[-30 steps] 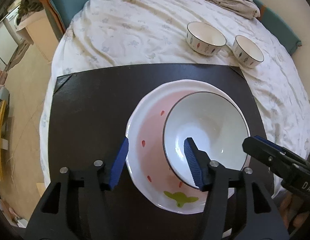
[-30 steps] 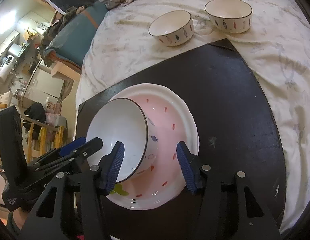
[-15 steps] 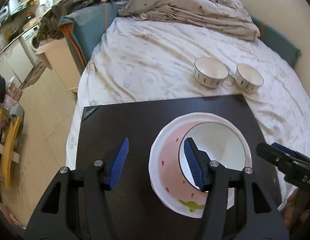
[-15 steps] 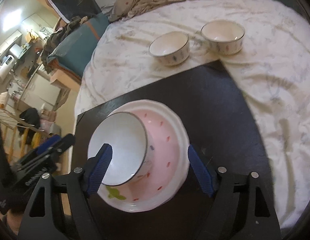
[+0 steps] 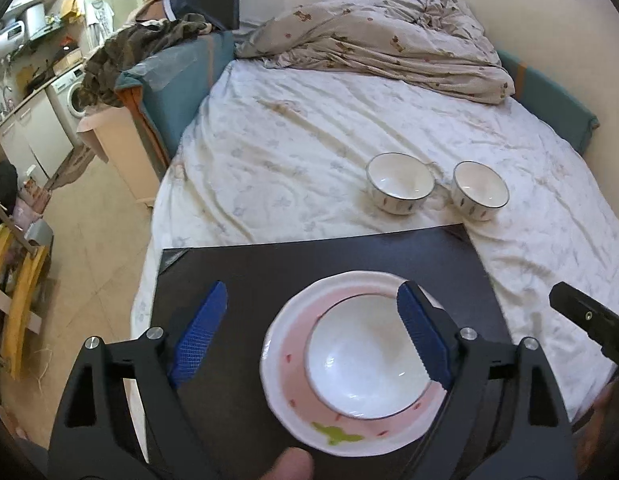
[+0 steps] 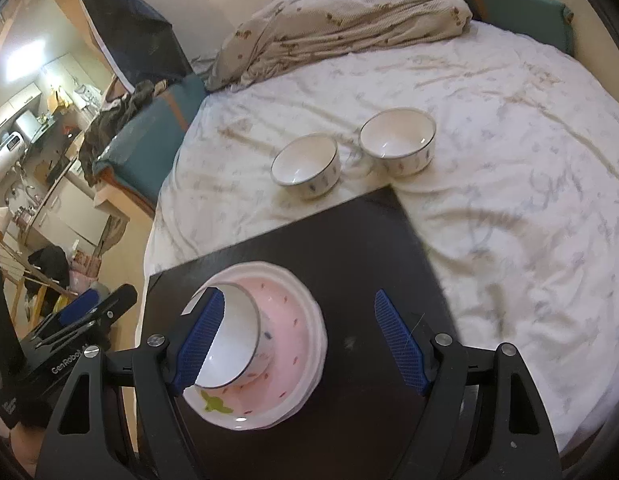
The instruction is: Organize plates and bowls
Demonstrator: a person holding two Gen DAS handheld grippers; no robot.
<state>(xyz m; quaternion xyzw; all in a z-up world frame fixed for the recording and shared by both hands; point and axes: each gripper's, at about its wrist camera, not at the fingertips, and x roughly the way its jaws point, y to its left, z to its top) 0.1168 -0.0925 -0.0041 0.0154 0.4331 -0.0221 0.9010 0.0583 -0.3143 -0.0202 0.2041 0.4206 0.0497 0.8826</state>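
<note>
I hold both grippers above the white bowl [image 5: 365,364], nested in the pink plate [image 5: 287,360] for stacking; left gripper [image 5: 309,336] opening, empty; right gripper [image 6: 299,344] wide, empty.

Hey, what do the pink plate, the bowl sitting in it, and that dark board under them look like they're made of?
Pink plate: likely glazed ceramic; glossy, with painted specks and a green mark.
Bowl: also glazed ceramic by its look; shiny white inside with light glints and a thin dark rim.
Dark board: unclear, perhaps laminate or plastic; flat, stiff, straight-edged, with a dull sheen, lying on the bedsheet.
</note>
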